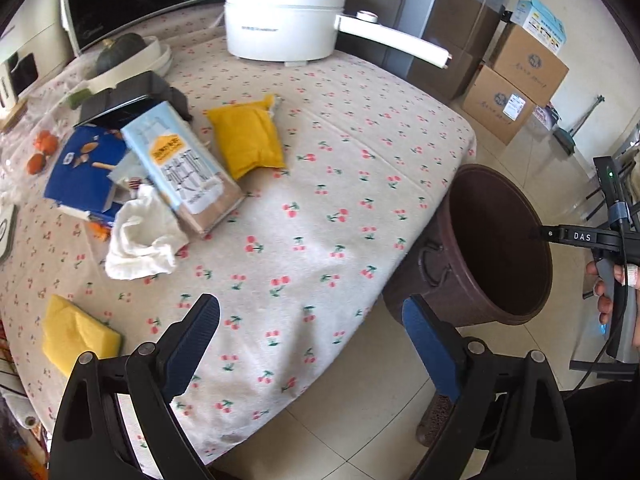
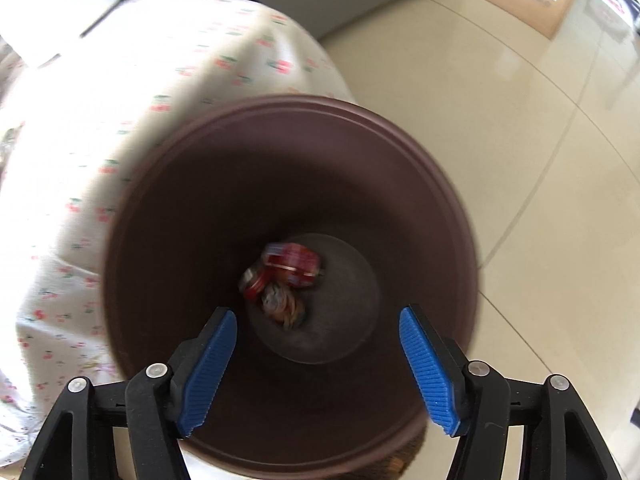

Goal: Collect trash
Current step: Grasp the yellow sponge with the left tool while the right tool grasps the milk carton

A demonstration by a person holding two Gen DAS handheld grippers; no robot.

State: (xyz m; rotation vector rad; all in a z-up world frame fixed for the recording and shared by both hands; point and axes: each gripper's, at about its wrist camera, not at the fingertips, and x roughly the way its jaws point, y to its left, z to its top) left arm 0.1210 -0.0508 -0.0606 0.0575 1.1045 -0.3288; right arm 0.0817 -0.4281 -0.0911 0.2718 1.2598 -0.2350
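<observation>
My left gripper [image 1: 312, 344] hangs over the near edge of the table [image 1: 360, 184], jaws spread wide, nothing between them. The table wears a pale cloth printed with red cherries. On it: a crumpled white tissue [image 1: 140, 240], a light blue carton [image 1: 184, 168] lying tilted across a dark blue box [image 1: 86, 172], a yellow pouch [image 1: 246, 140] just beside them, a yellow sponge [image 1: 76, 334] near my left finger, and a white electric pot [image 1: 284, 20] at the far side.

The brown bin [image 2: 288, 184] stands on beige floor tile, touching the cloth's hanging edge. My right gripper [image 2: 318, 336] points down into its mouth, jaws apart and empty. Red crumpled wrappers [image 2: 288, 270] lie at the bottom, blurred. Cardboard boxes [image 1: 516, 80] are stacked on the floor beyond the table.
</observation>
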